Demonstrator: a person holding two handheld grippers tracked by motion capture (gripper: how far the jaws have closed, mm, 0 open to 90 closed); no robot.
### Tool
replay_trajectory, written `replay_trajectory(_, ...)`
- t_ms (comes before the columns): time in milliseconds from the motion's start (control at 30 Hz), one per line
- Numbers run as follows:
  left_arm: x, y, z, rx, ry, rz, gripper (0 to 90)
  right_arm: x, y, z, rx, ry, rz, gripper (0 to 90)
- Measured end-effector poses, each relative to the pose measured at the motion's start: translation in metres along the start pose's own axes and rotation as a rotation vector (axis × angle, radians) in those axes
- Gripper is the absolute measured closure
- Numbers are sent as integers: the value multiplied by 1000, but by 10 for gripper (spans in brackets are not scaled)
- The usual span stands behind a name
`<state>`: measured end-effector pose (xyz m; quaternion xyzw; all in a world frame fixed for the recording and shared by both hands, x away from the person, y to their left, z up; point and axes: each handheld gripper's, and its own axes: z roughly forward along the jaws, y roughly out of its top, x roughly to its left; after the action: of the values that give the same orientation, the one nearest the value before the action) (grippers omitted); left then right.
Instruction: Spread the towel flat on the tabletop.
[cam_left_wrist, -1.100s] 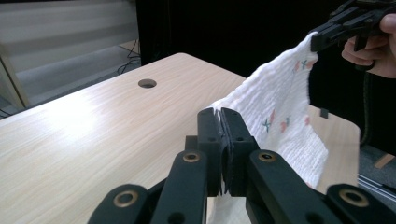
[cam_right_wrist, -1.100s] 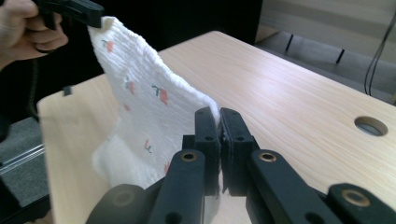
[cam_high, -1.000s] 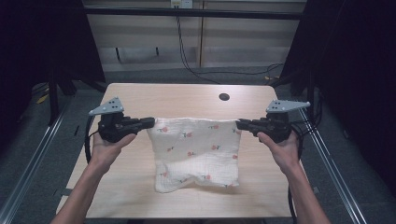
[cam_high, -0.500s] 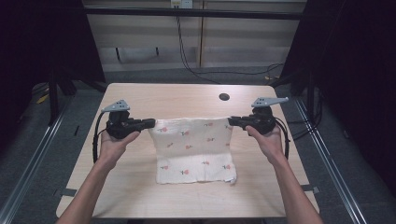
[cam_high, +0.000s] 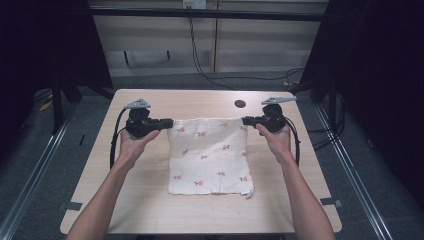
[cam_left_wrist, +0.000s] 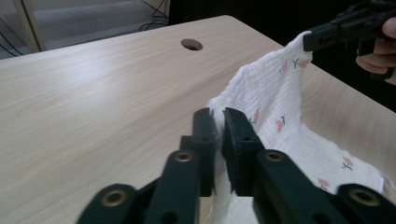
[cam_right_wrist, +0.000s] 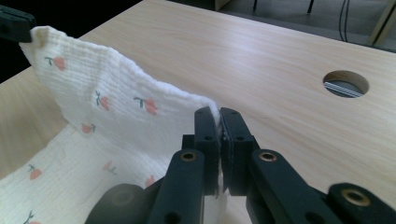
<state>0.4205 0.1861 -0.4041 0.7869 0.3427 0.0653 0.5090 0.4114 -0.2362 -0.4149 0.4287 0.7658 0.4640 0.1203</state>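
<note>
A white cloth (cam_high: 207, 155) with small red flowers lies spread on the wooden table (cam_high: 150, 210), its far edge lifted between the two grippers. My left gripper (cam_high: 170, 121) pinches the far left corner. In the left gripper view its jaws (cam_left_wrist: 218, 116) have just been opening a little, and the cloth (cam_left_wrist: 289, 102) corner still sits between them and hangs from them. My right gripper (cam_high: 245, 120) is shut on the far right corner; in the right gripper view (cam_right_wrist: 219, 116) the cloth (cam_right_wrist: 107, 107) is clamped tight. Both grippers are low, close to the tabletop.
A round cable hole (cam_high: 240, 103) is in the table just beyond the right gripper. Cables trail from both grippers. Metal rails run along the floor on both sides of the table. Bare wood surrounds the cloth.
Both grippers have moved away from me and down toward the table, carrying the cloth's far edge. The cloth now lies flatter and more squarely spread. The left jaws show a slightly wider gap.
</note>
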Motion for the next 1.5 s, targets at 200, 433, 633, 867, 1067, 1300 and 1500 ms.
replay_trajectory(200, 1, -1, -7, -4, 29, -1, 680, -9, -3, 0, -12, -53, 35, 686)
replay_trajectory(433, 0, -27, -12, 15, 6, -40, 666, -4, -18, -15, 13, -68, 11, 616)
replay_trajectory(633, -15, -49, -16, 58, -42, -24, 711, 22, -40, -32, 28, -6, -28, 582)
replay_trajectory(867, -47, -73, -13, 117, -89, 79, 848, 46, -74, -46, 90, 51, -72, 644)
replay_trajectory(1067, -59, -93, -4, 188, -162, 78, 837, 57, -106, -38, 162, 53, -63, 627)
replay_trajectory(1300, -70, -113, 13, 295, -188, 103, 713, 56, -120, -26, 225, 5, -75, 564)
replay_trajectory(1500, -76, -121, 18, 353, -146, 160, 677, 52, -123, -20, 235, -34, -83, 542)
